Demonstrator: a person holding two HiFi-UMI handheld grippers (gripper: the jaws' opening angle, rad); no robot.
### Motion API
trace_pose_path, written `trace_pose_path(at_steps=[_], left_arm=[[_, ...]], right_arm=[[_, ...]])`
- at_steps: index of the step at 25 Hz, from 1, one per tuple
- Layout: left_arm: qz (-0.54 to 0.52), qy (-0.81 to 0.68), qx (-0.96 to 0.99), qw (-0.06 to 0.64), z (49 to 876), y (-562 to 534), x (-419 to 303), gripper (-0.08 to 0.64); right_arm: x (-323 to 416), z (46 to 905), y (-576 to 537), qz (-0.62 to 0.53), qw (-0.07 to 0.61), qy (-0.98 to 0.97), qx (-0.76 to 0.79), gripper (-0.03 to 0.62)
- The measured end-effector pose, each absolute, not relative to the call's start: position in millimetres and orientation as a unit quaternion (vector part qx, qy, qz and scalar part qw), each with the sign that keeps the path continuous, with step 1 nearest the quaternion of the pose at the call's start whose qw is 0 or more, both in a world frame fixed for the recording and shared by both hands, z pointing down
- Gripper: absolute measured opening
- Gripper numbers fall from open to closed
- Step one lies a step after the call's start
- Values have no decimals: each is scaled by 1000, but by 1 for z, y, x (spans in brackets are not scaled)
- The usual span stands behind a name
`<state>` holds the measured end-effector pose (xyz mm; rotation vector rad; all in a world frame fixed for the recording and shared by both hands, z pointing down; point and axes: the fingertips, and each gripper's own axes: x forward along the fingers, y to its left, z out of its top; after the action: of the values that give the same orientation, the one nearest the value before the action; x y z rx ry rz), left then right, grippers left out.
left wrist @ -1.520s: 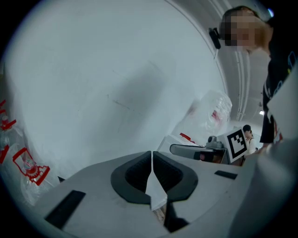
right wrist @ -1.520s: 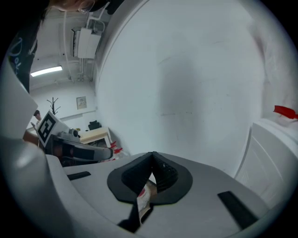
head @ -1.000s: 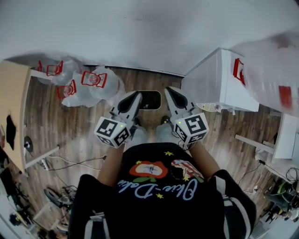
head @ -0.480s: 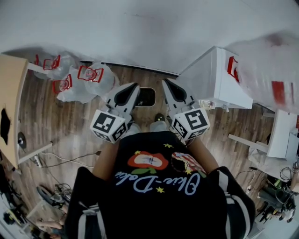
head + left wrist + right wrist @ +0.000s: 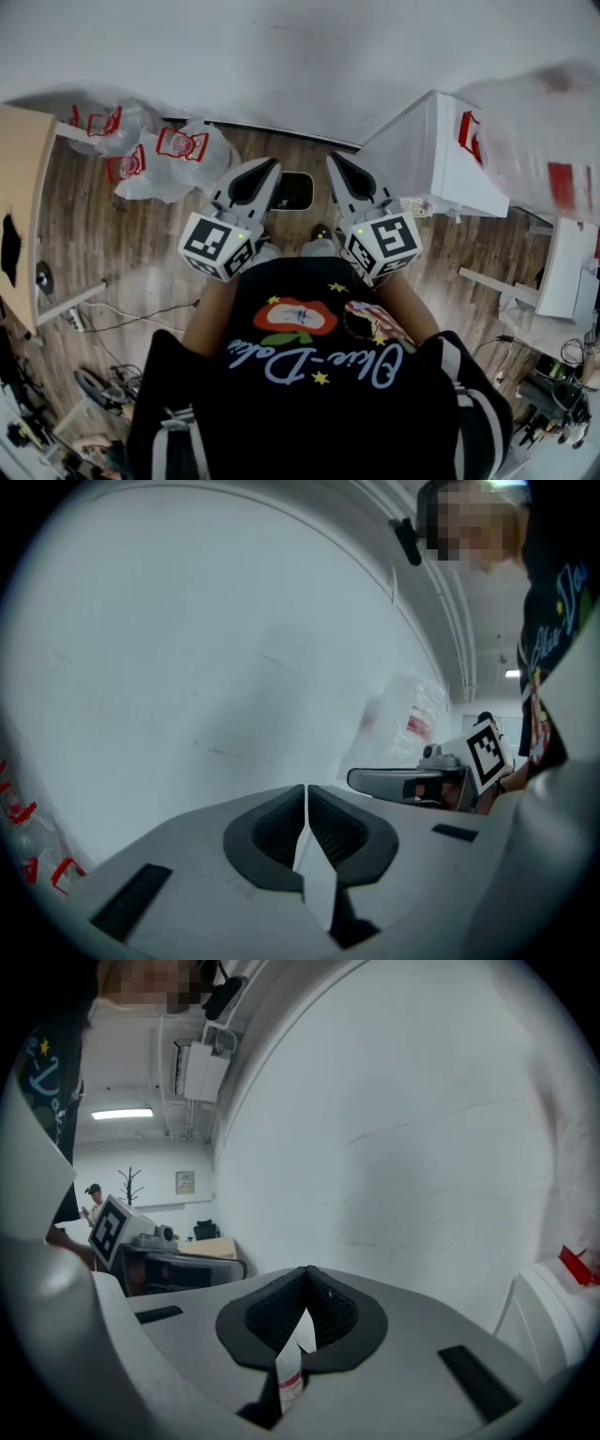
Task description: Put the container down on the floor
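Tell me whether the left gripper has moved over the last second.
Yes, slightly. In the head view the left gripper had its tip level with the far edge of the container; now the tip lies beyond that edge, toward the wall.

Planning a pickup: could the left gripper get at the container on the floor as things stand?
Probably yes: the container lies uncovered on the floor, with nothing crowding it. The left gripper is shut and faces the wall, so must open and tilt down.
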<state>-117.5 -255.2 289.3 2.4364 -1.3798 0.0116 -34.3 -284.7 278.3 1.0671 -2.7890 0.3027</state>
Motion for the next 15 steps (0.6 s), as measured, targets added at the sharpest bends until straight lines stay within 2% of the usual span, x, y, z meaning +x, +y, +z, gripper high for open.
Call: trace_pose_path(at_steps=[15], left_arm=[[0, -486, 855, 181, 292, -261, -119, 11]], right_arm=[[-35, 280, -289, 109, 67, -926, 355, -2]])
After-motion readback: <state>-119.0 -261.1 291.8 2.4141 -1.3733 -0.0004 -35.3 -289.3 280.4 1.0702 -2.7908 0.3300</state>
